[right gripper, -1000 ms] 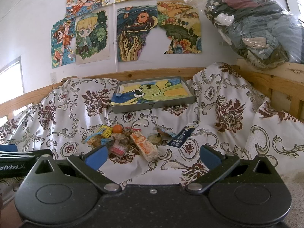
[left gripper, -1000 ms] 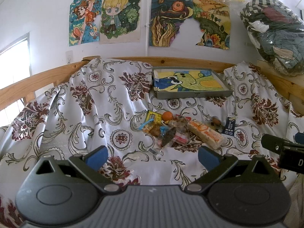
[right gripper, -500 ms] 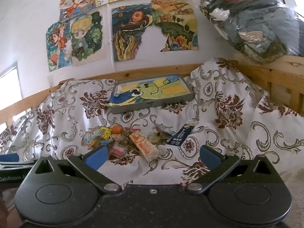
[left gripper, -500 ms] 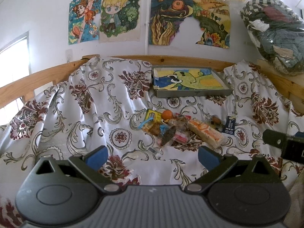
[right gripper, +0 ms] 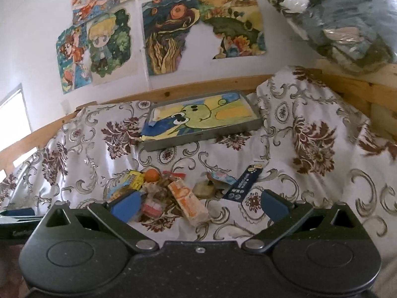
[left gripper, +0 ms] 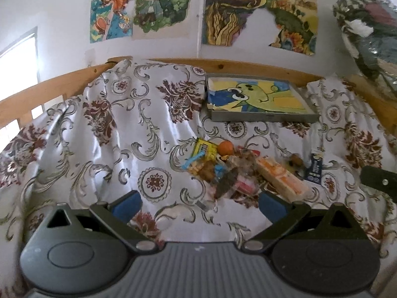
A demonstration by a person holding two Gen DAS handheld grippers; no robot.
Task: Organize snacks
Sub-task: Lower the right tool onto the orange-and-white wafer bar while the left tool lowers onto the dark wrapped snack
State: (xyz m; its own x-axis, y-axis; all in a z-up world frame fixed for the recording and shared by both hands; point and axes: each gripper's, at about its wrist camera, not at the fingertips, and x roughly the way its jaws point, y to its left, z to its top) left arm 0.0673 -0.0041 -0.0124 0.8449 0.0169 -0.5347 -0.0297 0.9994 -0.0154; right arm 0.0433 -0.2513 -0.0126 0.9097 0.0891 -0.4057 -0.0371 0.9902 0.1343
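A heap of wrapped snacks (left gripper: 223, 171) lies on a floral sheet, with a small orange (left gripper: 225, 147), a yellow packet (left gripper: 206, 149), a long orange-and-white pack (left gripper: 280, 176) and a dark blue packet (left gripper: 314, 167). Behind it rests a grey tray (left gripper: 263, 118) lined with a cartoon drawing. My left gripper (left gripper: 198, 203) is open and empty, just short of the heap. In the right wrist view the same heap (right gripper: 163, 193), long pack (right gripper: 188, 203), blue packet (right gripper: 244, 182) and tray (right gripper: 198, 137) show. My right gripper (right gripper: 198, 202) is open, low over the heap's near edge.
A wooden bed rail (left gripper: 173, 64) runs behind the sheet, with posters (left gripper: 258, 15) on the white wall. A plastic bag of clothes (right gripper: 342, 19) sits on the ledge at right. The right gripper's body (left gripper: 379, 178) shows at the left view's right edge.
Both grippers have moved forward toward the snack heap, which now appears larger and lower in each view. The jaws stay open and nothing has been picked up.
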